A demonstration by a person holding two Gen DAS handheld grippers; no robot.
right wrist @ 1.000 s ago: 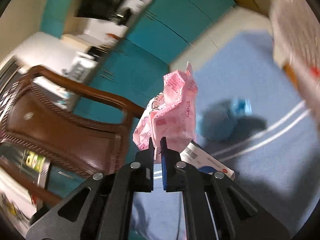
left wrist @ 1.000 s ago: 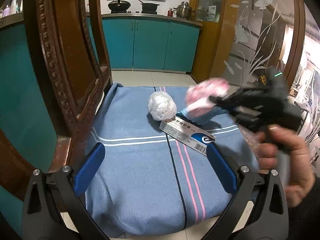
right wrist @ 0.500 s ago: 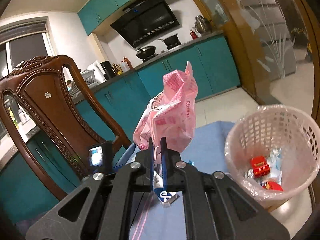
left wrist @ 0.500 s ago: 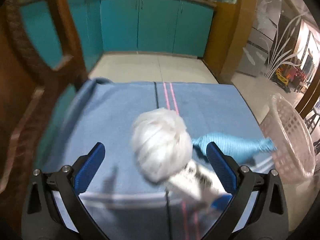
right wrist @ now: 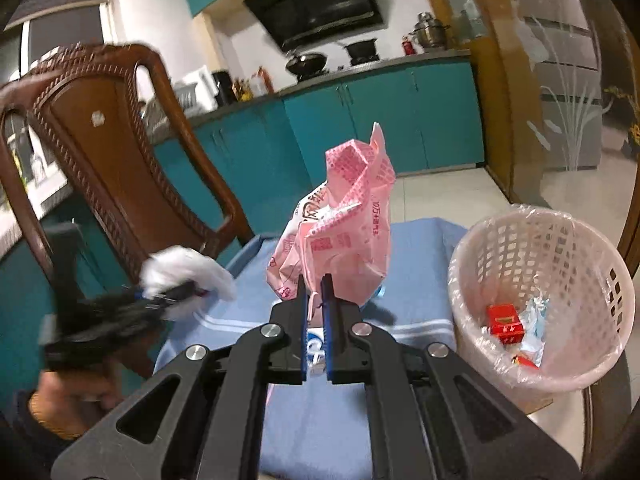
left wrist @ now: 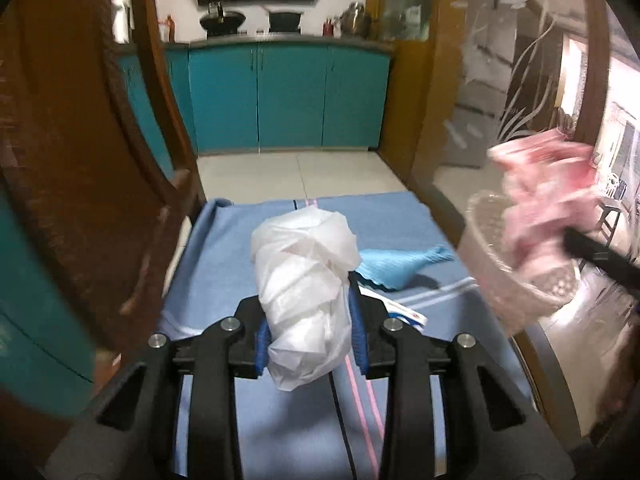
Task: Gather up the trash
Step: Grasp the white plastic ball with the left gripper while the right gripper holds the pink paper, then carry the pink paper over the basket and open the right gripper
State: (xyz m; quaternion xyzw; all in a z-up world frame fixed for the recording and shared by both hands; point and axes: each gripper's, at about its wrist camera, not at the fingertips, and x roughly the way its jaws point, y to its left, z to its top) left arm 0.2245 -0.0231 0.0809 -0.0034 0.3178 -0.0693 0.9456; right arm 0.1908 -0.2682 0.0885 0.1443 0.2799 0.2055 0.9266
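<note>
While the left gripper [left wrist: 309, 320] had just been closing, its blue fingers [left wrist: 261, 342] pressed on either side of a crumpled white plastic bag [left wrist: 306, 292], which bulged out above and below them, lifted off the blue striped cloth [left wrist: 240, 264] on the table. The right gripper [right wrist: 315, 300] had its fingers [right wrist: 327, 312] drawn almost together, pinching the lower edge of a crumpled pink wrapper [right wrist: 340, 232] that stood upright above them. A pale pink basket [right wrist: 536, 304] lined with clear plastic sat at the cloth's right edge; inside it lay a red packet [right wrist: 505, 323] and some light scraps. To the left of the basket, on the cloth, a light blue glove [left wrist: 400, 266] lay flat, and nearer the camera a white printed box [left wrist: 400, 312] showed partly behind the left gripper. A carved wooden chair [right wrist: 108, 152] stood well to the left of the basket, at the cloth's far side.
</note>
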